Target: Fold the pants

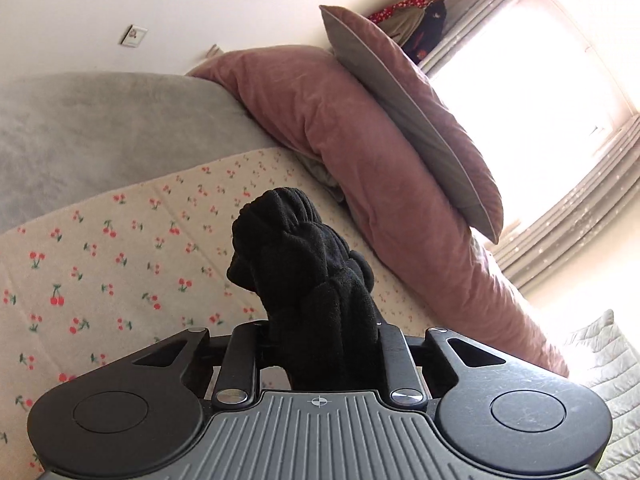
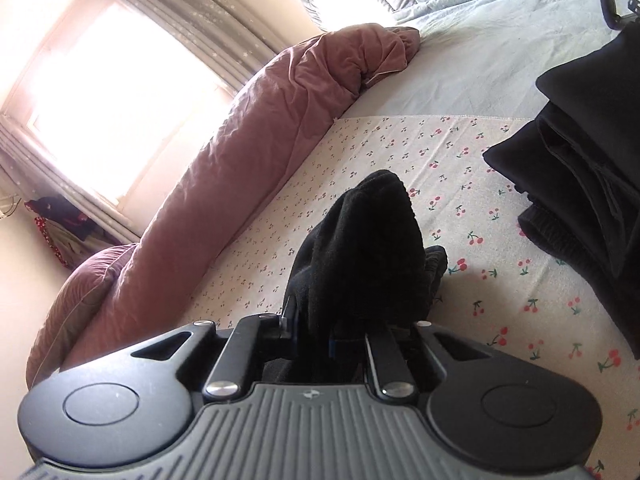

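On bed (image 1: 120, 264): two claws, left claw (image 1: 320, 344), right claw (image 2: 332, 332), gripping pants (image 1: 308, 264).

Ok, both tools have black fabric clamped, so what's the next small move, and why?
Probably lift both a little higher and draw them apart. The left tool and right tool each pinch a bunched wad of the black pants, not a flat edge, and more black fabric is still heaped on the cherry-print sheet. Spreading should let the cloth hang straight before folding.

No words, brand names or numbers can be read anywhere here (the small card (image 1: 133, 35) on the wall is too blurred to make out).
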